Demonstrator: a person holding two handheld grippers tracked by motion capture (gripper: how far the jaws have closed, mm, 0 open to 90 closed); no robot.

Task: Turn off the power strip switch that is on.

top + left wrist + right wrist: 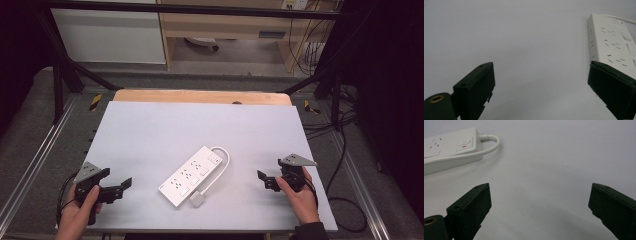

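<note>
A white power strip (192,174) lies diagonally on the pale table mat (150,135), near the middle of its front half. Its white cable (222,162) loops round from the far end back to a flat white plug (198,199) beside its near end. The strip's sockets and switches (614,42) show at the right of the left gripper view, and its switch end (454,147) sits at the upper left of the right gripper view. My left gripper (124,186) is held open left of the strip. My right gripper (263,179) is held open to its right. Neither touches anything.
The mat lies on a wooden tabletop (200,96) inside a black metal frame (200,9). Cables (345,150) trail over the floor to the right. A cabinet and shelving (225,30) stand beyond the table's far edge.
</note>
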